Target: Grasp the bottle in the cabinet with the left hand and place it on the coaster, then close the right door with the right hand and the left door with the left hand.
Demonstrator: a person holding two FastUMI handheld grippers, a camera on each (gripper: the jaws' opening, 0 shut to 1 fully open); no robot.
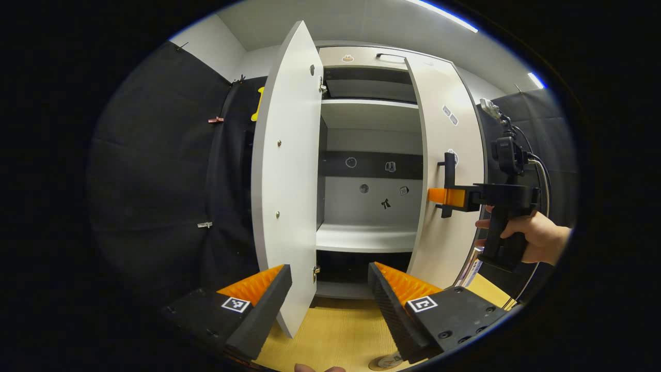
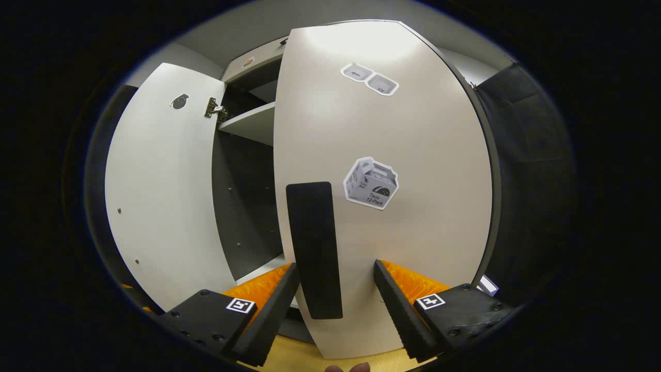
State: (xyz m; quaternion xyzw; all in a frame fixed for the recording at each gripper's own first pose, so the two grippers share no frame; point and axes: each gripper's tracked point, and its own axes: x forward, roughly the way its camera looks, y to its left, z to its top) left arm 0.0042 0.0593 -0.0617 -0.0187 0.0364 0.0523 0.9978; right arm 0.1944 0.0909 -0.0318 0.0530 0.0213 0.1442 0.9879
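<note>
Left gripper view first: the left gripper (image 1: 329, 289) hangs wide open with nothing between its fingers, low in front of the cabinet (image 1: 369, 155) and above the wooden worktop (image 1: 335, 330). The left door (image 1: 286, 170) stands swung out toward the camera, its lower edge coming down between the gripper's fingers, nearer the left one, though I cannot tell if it touches. Inside the cabinet, the white shelf (image 1: 366, 236) lies straight ahead of the open fingers and carries nothing. At the very bottom, just under the gripper's right finger, a round disc (image 1: 386, 362) peeks in on the worktop; it may be the coaster, too cut off to be sure. The bottle I cannot make out. To the right of the cabinet opening, the right door (image 1: 444, 170) is partly open, and the right gripper (image 1: 443, 196) sits at its black handle (image 1: 448, 183), held by a hand (image 1: 532, 236).

Over to the right gripper view: the gripper's fingers are spread, one on each side of the handle (image 2: 314, 248), with a clear gap on the right side, so no grip there. The right door (image 2: 403, 206) faces the camera with a sticker (image 2: 372, 183) just right of the handle. Left of it the left door (image 2: 165, 191) stands open, dark cabinet interior (image 2: 242, 206) between them.
</note>
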